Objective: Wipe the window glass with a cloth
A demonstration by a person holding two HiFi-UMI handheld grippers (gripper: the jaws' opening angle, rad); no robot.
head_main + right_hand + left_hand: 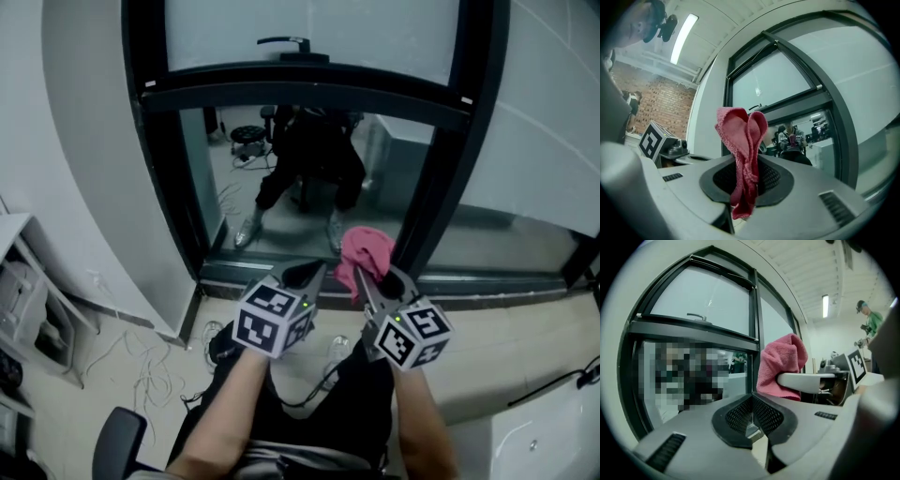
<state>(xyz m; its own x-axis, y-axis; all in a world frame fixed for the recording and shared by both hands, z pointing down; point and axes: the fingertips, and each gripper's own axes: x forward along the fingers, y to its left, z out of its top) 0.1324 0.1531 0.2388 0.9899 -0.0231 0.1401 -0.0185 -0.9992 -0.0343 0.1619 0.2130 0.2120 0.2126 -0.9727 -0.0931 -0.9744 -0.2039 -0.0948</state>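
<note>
The pink cloth (743, 140) is pinched in the right tongs (746, 180), which are clenched on its lower folds. Most of it stands above the pads in a loose bunch, apparently just short of the window glass (309, 178) and low against the lower pane. The left tongs (752, 416) are closed on nothing. They are held just beside the right ones, a little farther left along the window's dark frame (169, 187).

The cloth looks like soft, light terry that will flop and fold, with no stiff edge to push with. (A narrow pinch like this one leaves a floppy head that may drag or slide sideways on the pane.) A hold nearer the middle of the bunch, with a thick wad standing proud of the pads, would probably press more fabric flat and keep the hard pads off the glass. The pane is smooth and rigid, so light, even pressure should do. By the look of it, wiping has not yet begun.
</note>
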